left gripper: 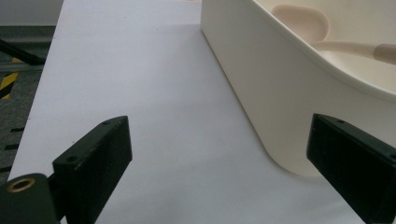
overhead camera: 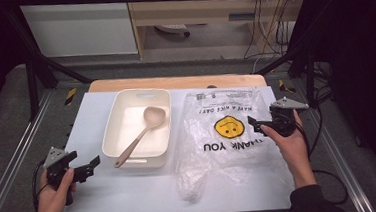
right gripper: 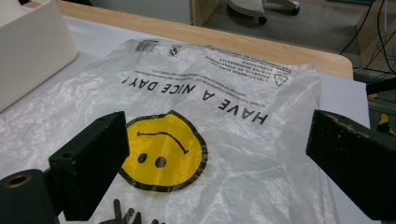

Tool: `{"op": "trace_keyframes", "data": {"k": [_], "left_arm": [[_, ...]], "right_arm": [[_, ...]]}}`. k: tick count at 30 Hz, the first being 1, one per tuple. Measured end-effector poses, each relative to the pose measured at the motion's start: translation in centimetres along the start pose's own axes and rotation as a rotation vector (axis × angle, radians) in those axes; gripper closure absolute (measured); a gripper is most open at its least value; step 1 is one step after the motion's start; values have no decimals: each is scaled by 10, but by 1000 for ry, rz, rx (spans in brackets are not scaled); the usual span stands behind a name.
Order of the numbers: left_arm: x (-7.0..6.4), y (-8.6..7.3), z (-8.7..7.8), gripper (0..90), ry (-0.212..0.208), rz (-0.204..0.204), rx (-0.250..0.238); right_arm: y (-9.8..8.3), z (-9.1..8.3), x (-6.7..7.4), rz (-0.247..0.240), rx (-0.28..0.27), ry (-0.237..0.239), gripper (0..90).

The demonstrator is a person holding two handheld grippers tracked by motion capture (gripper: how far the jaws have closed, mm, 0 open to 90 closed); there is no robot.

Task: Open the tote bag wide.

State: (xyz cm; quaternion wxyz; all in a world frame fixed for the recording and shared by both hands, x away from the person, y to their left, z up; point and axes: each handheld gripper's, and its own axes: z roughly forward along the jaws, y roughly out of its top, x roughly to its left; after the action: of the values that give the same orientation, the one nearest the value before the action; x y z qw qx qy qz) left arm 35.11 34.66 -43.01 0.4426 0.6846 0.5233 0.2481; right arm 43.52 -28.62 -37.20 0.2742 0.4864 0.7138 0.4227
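Note:
A cream plastic bin stands on the white tabletop, with a beige spoon lying inside it, handle over the near rim. To its right lies a flat clear plastic bag printed with a yellow smiley face. My left gripper is open, low over the table just left of the bin's near corner; the spoon shows inside. My right gripper is open above the bag's right side, nothing between its jaws.
The white sheet covers a wooden table whose far edge shows. Black frame bars and metal rails flank the table. Cables hang at the back right.

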Motion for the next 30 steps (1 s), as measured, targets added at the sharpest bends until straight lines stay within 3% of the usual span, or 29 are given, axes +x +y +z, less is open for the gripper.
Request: {"op": "trace_keyframes", "data": {"k": [10,17,30], "left_arm": [[0,0,0,67,3,-4,-1],[1,0,0,67,5,-5,3],[1,-1,0,68,7,-5,8]], "right_arm": [[-12,0,-16,15,19,-22,94],[-26,4,-30,18,60,-42,121],[-55,5,-62,80,131,-73,174]]}}
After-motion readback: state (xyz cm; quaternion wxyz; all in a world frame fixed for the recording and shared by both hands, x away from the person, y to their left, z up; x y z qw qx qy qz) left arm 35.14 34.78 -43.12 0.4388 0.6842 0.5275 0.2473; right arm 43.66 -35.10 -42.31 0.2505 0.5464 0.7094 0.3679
